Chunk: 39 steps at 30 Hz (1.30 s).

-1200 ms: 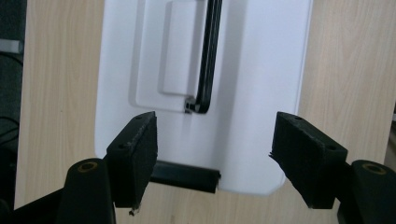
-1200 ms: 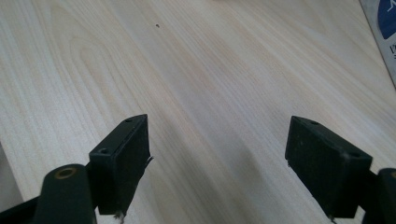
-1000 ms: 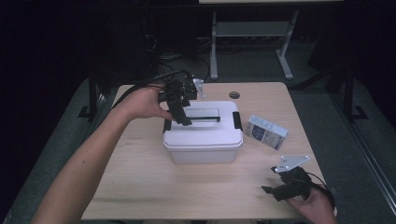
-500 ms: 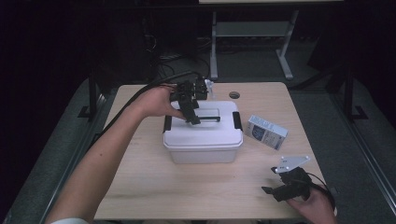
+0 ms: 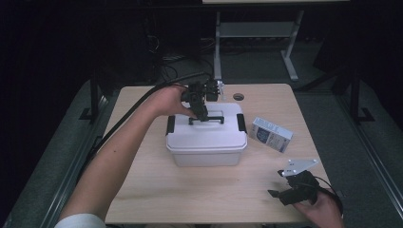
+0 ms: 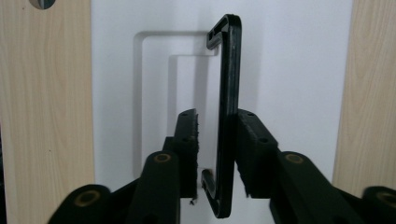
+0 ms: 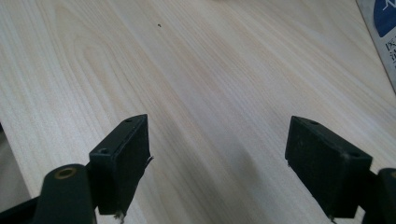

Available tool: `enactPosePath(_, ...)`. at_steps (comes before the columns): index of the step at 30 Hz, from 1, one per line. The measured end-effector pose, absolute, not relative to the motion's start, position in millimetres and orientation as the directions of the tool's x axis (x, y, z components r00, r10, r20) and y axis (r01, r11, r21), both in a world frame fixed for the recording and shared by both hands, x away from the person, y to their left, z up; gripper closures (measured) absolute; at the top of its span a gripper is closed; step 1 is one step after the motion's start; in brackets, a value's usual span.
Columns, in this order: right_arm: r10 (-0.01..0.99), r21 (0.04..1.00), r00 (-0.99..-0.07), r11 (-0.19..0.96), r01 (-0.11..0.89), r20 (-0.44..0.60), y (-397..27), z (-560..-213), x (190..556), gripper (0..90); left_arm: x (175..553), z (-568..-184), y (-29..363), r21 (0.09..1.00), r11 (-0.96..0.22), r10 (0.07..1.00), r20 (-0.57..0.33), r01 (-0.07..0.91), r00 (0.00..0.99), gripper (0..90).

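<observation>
Frame centre, on box (image 5: pixel 206 137) | my left tongs (image 5: pixel 203 115) closing around stiff, thin handle (image 6: pixel 227 116), one pad touching, gap remaining | grip mid-bar; box probably light | right tongs (image 5: pixel 280 195) released.

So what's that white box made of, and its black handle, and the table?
White box: probably plastic, smooth and matte, with moulded rounded edges. Black handle: likely hard plastic, thin, slightly shiny. Table: looks like pale wood or wood-look laminate; grain lines show, so either could be right.
</observation>
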State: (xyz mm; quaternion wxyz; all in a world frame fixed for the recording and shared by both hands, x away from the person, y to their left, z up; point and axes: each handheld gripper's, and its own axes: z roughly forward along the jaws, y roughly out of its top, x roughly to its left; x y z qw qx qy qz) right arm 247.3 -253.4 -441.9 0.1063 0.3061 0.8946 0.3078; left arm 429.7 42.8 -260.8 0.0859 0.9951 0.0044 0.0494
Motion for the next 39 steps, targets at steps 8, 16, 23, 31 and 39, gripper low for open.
enactPosePath(8,0.609,0.613,-0.793,0.627,0.481,-0.001,-251.6,-442.8,247.3,21.3,434.1,-260.6,38.8,0.161,-0.987,0.016,0.084,0.002,0.996,77.8)
enactPosePath(16,0.606,0.612,-0.796,0.629,0.479,0.001,-251.2,-443.0,247.5,21.3,435.5,-263.0,37.0,0.156,-0.988,0.017,0.078,0.004,0.997,81.2)
enactPosePath(23,0.606,0.612,-0.796,0.63,0.478,-0.002,-251.3,-443.0,247.5,21.3,437.7,-262.1,38.0,0.155,-0.988,0.02,0.068,0.009,0.997,83.2)
enactPosePath(31,0.605,0.612,-0.796,0.63,0.478,-0.002,-251.3,-443.4,247.8,21.3,439.5,-261.5,38.4,0.156,-0.988,0.014,0.056,0.005,0.998,84.4)
enactPosePath(39,0.608,0.611,-0.794,0.629,0.481,-0.002,-252.0,-443.4,247.5,21.3,440.9,-257.1,36.5,0.153,-0.988,0.017,0.053,0.009,0.998,84.6)
